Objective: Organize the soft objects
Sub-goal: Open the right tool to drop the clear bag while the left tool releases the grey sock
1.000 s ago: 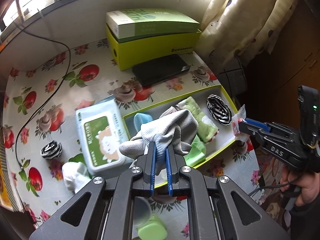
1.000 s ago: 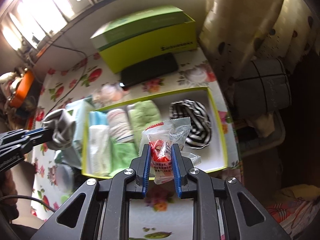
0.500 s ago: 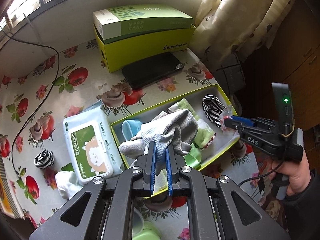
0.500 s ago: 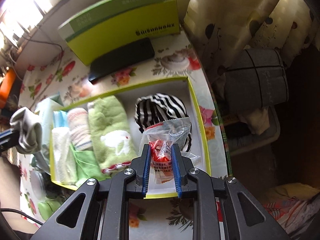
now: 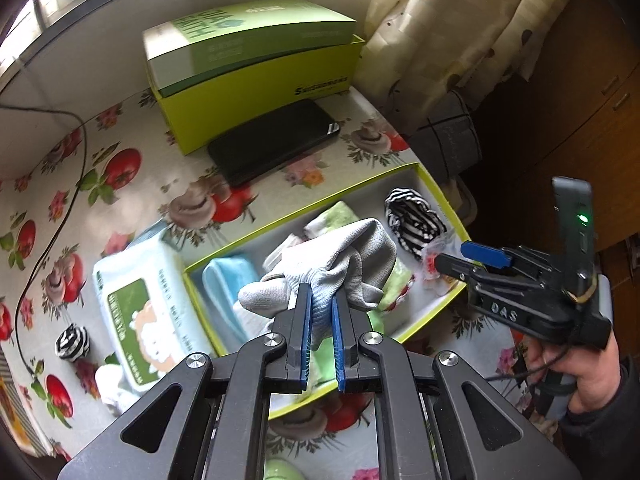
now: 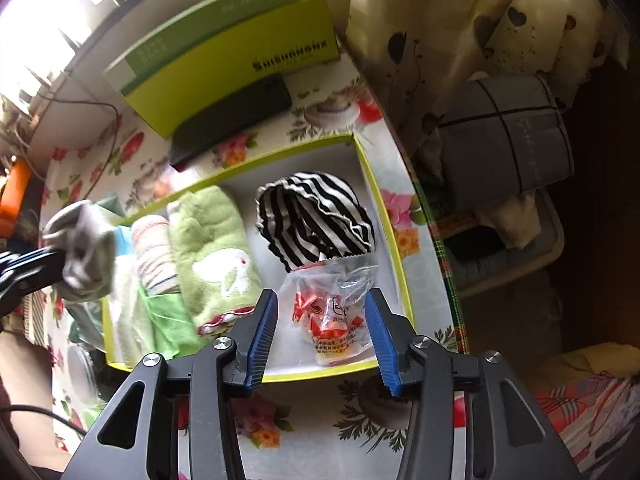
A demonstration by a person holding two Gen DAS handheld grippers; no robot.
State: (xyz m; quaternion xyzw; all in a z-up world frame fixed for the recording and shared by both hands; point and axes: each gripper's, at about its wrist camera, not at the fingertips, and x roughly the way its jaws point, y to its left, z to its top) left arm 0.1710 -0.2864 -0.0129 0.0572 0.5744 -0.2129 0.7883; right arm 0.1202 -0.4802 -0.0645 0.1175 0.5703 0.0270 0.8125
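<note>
My left gripper (image 5: pixel 320 296) is shut on a grey sock (image 5: pixel 344 256) and holds it above the left half of the yellow-green tray (image 5: pixel 320 204). In the right wrist view the same sock (image 6: pixel 86 248) hangs at the far left. My right gripper (image 6: pixel 321 298) is low over the tray's near right corner, its jaws opening. A clear packet with red print (image 6: pixel 336 320) lies between them on the tray floor, and neither pad presses on it. A black-and-white striped cloth (image 6: pixel 316 216) and a green towel (image 6: pixel 212 240) lie in the tray.
A wet-wipes pack (image 5: pixel 140 304) lies left of the tray, with a small striped roll (image 5: pixel 72 342) beyond it. A black slab (image 5: pixel 272 148) and a green box (image 5: pixel 256 64) sit behind. A cable (image 5: pixel 52 236) crosses the left. Curtain (image 6: pixel 460 20) and a grey bin (image 6: pixel 504 140) stand past the table's right edge.
My right gripper sank toward the tray and its jaws spread, letting go of the packet. My left gripper carried the grey sock further over the tray.
</note>
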